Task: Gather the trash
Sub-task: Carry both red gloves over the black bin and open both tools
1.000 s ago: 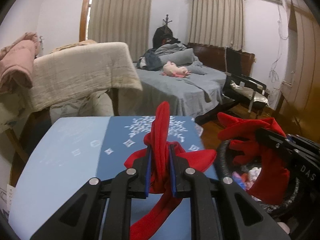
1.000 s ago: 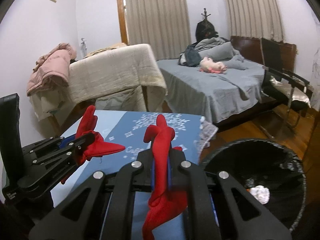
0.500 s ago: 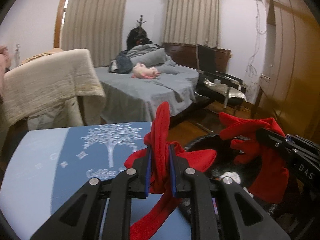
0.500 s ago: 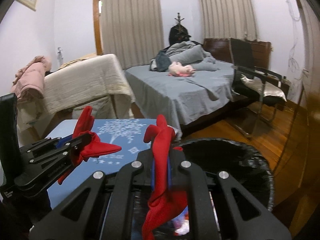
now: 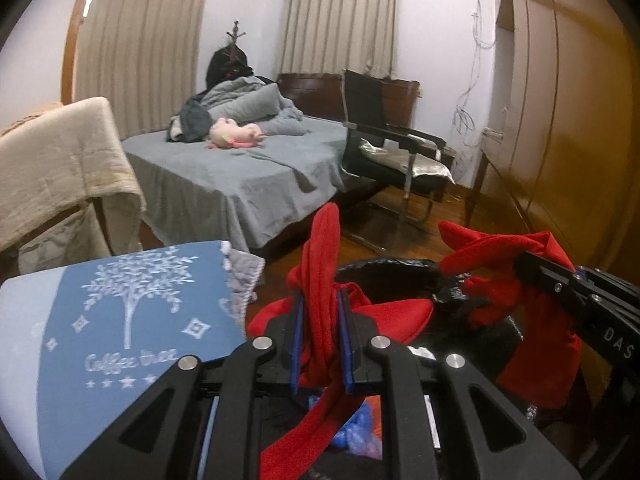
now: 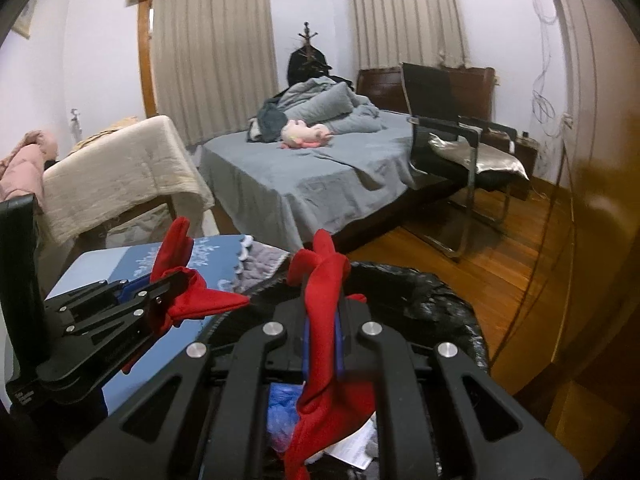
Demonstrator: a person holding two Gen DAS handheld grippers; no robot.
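My left gripper (image 5: 321, 300) is shut on a red cloth piece (image 5: 320, 264) and holds it over the near rim of a black-lined trash bin (image 5: 384, 270). My right gripper (image 6: 322, 316) is shut on a second red cloth piece (image 6: 322, 300) above the same bin (image 6: 440, 300). Each gripper shows in the other's view, the right one (image 5: 520, 264) at the right, the left one (image 6: 176, 284) at the left. Blue and white trash (image 6: 282, 408) lies inside the bin.
A table with a blue tree-print cloth (image 5: 120, 320) stands left of the bin. Beyond are a grey bed (image 6: 312, 176), a blanket-draped chair (image 6: 116, 176), a black chair (image 6: 460, 152), wooden floor (image 6: 500, 248) and a wooden wardrobe (image 5: 560, 140) at right.
Both grippers have swung right, from above the blue table to above the trash bin, each still holding its red cloth.
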